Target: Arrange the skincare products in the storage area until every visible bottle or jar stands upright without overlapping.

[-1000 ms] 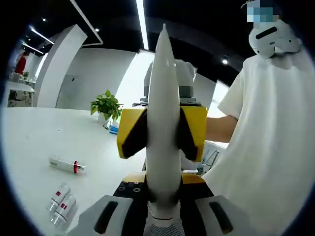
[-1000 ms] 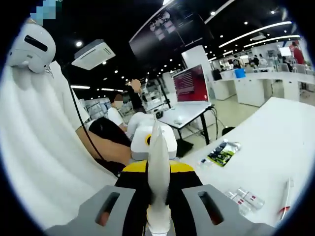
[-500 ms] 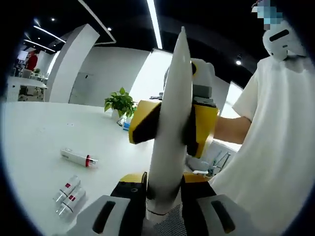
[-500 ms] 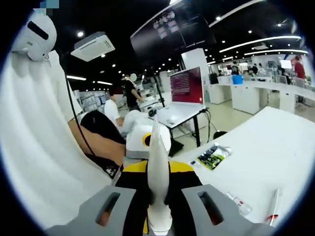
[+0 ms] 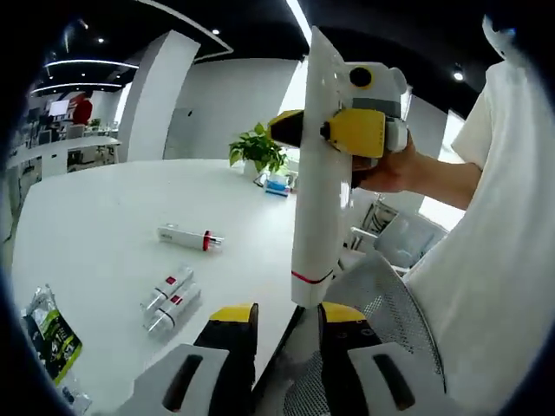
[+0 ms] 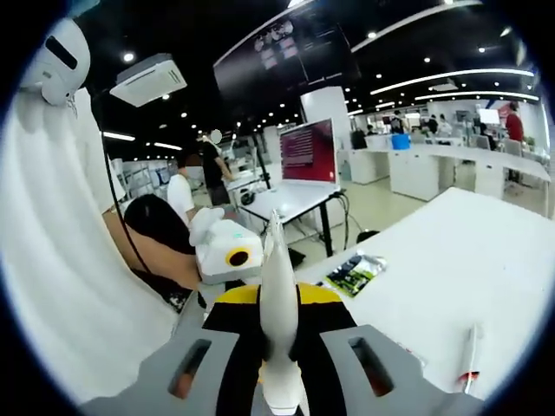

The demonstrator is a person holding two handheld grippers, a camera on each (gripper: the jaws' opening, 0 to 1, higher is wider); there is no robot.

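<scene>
Above the counter [image 5: 104, 225]: right tongs [image 5: 347, 134] clamping white tube [image 5: 319, 173] for standing upright; left tongs [image 5: 286, 325] apart, empty.

Bright ceiling strip lights [image 5: 299, 16], glare on white table [image 5: 104, 234], fisheye-bent edges, soft focus.
</scene>
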